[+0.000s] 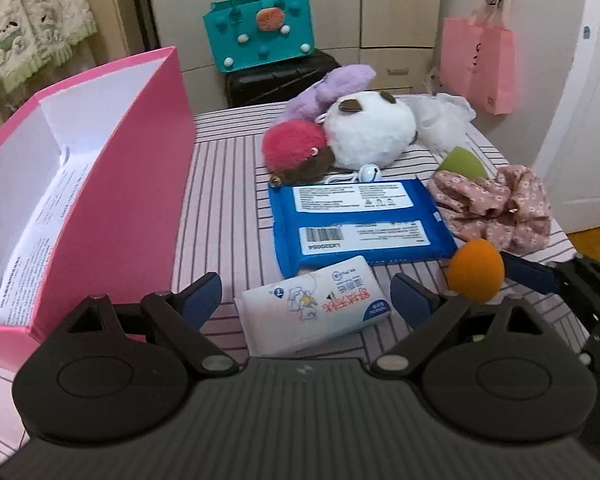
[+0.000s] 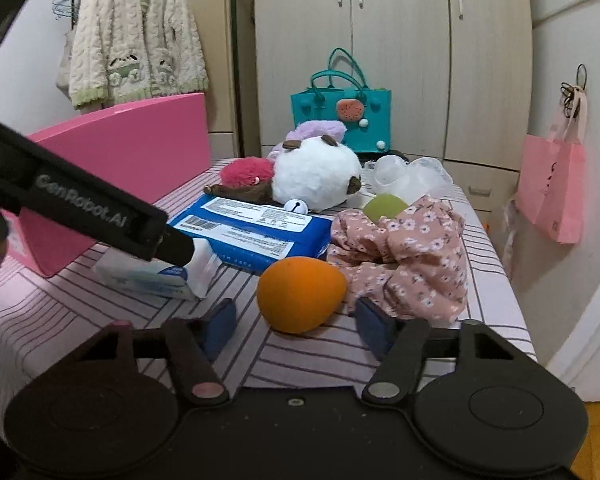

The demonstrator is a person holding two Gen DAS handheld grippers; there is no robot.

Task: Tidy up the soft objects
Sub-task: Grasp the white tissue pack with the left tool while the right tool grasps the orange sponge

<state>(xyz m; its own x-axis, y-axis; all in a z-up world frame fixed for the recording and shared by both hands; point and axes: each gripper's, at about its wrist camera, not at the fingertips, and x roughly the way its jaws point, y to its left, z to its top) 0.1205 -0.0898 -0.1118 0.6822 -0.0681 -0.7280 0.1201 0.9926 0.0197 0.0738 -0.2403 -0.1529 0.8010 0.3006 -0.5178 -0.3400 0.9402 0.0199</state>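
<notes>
Along the bottom of the left wrist view, the left gripper (image 1: 306, 300) is hanging with its jaws spread wide, and the white tissue pack (image 1: 314, 306) is lying between them, untouched by either pad. At lower right the orange sponge egg (image 1: 475, 270) is sitting by the other tool's blue finger. I judge the step in hand to be a pick for each tool; this one needs to drop lower and close across the pack, then carry it to the open pink box (image 1: 140, 152) filling the left of the frame. At centre the blue wipes pack (image 1: 360, 220) is lying flat, with the white plush (image 1: 370, 134), the red pompom (image 1: 294, 144) and the purple plush (image 1: 336, 84) heaped above it, and the floral scrunchie (image 1: 492, 204) at right. All of it is resting on the striped cloth (image 1: 224, 184).

Low in the right wrist view, the right gripper (image 2: 298, 320) is bracketing the orange sponge egg (image 2: 302, 294); its jaws are part-closed, and I cannot tell whether the pads are pressing yet. It should need only a gentle squeeze, then a lift clear of the floral scrunchie (image 2: 404, 256) touching the egg's right side. A green sponge (image 2: 384, 206) is peeking out above that. Behind, a teal bag (image 2: 342, 120) is standing before the wardrobe (image 2: 400, 40), a cardigan (image 2: 136, 36) is hanging at upper left, and a pink paper bag (image 2: 552, 188) at right.
</notes>
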